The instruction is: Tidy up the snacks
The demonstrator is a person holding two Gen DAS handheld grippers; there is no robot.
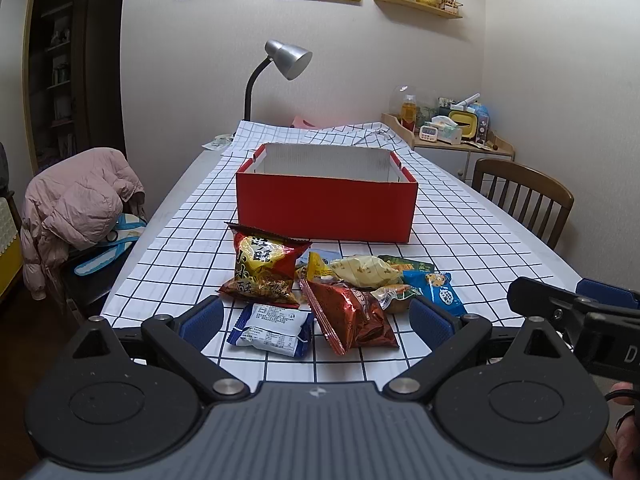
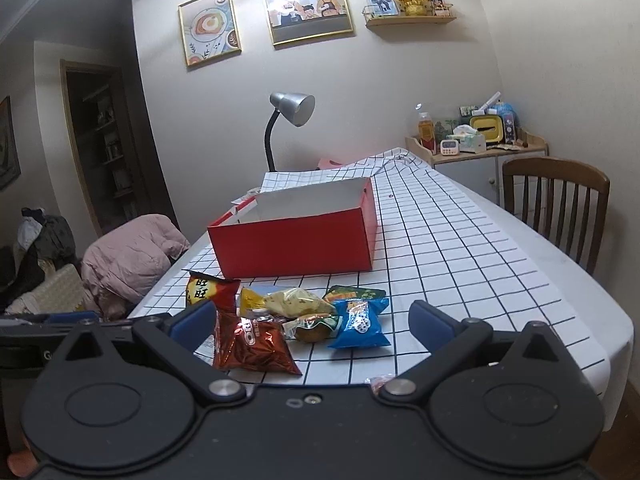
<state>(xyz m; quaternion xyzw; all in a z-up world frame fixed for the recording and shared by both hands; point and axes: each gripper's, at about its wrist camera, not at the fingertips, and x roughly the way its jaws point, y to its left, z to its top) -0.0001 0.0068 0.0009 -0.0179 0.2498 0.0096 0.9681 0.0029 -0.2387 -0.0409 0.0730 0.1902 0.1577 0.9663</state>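
Several snack packets lie in a loose heap on the checked tablecloth [image 1: 460, 216], just in front of an open red box [image 1: 326, 206] whose white inside looks bare as far as the left wrist view shows. Nearest this camera are a white-and-blue wrapper [image 1: 274, 330] and a shiny red-brown foil bag [image 1: 352, 314], with a red-and-gold crisp bag [image 1: 266, 266] propped behind them and a blue packet [image 1: 438, 294] to the right. The left gripper [image 1: 318, 320] hangs low over the near edge of the heap, jaws spread wide and holding nothing, so the wrapper and foil bag sit framed between its blue pads (probably lined up for a first pick).

From the right wrist view, the right gripper [image 2: 314, 324] is likewise wide apart and empty, poised above the foil bag [image 2: 252, 346], a pale yellow packet [image 2: 294, 302] and the blue packet [image 2: 362, 322]. The red box [image 2: 294, 242] stands just beyond the pile, its open top facing up, likely placed there as the bin for everything. A desk lamp [image 2: 290, 118] stands behind it.
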